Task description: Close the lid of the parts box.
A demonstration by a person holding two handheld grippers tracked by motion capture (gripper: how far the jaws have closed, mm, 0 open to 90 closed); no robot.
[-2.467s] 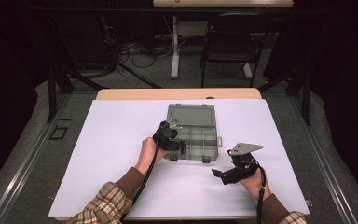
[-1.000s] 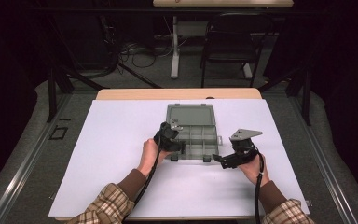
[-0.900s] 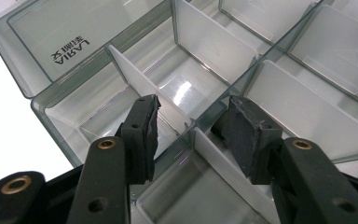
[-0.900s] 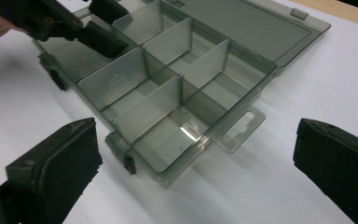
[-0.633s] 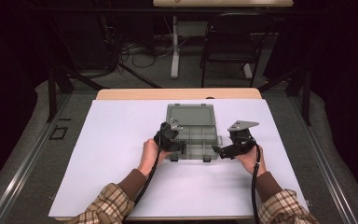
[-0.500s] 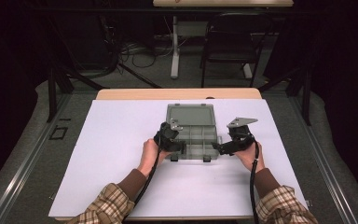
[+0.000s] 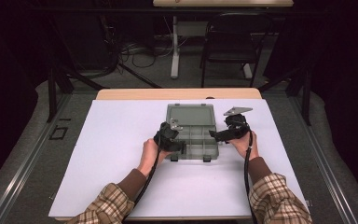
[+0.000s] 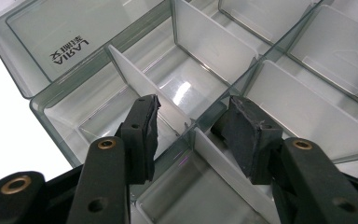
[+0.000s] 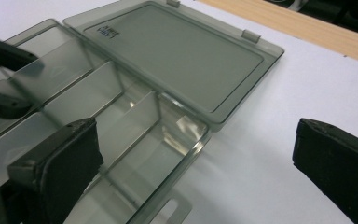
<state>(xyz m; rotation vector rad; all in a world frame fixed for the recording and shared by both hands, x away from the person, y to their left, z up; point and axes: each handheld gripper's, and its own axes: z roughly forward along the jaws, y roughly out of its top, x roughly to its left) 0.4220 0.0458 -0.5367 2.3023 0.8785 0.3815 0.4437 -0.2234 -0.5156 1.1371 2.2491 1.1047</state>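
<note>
Box: we see a clear grey compartment box (image 7: 196, 135) lying open on the white table (image 7: 112, 154), its lid (image 9: 177, 56) folded flat away from us.
Left gripper (image 8: 193, 128): half open, its jaws straddle a thin divider (image 8: 144, 88) at the box's left end; we cannot tell whether the pads press on anything.
Right gripper (image 9: 191, 163): jaws wide, nothing between the pads; the box's right end wall (image 9: 177, 168) lies between them, one pad over the compartments, the other over bare table.
Handling: we judge it light, stiff, thin-walled plastic, smooth and likely slippery, apt to skid on the table if pushed from one side.
Where to hold: we would pinch the outer walls at both ends, not the thin dividers, which look likely to flex.
Lid: the hinge tabs (image 9: 249, 35) beyond the right gripper look like the weak point.
</note>
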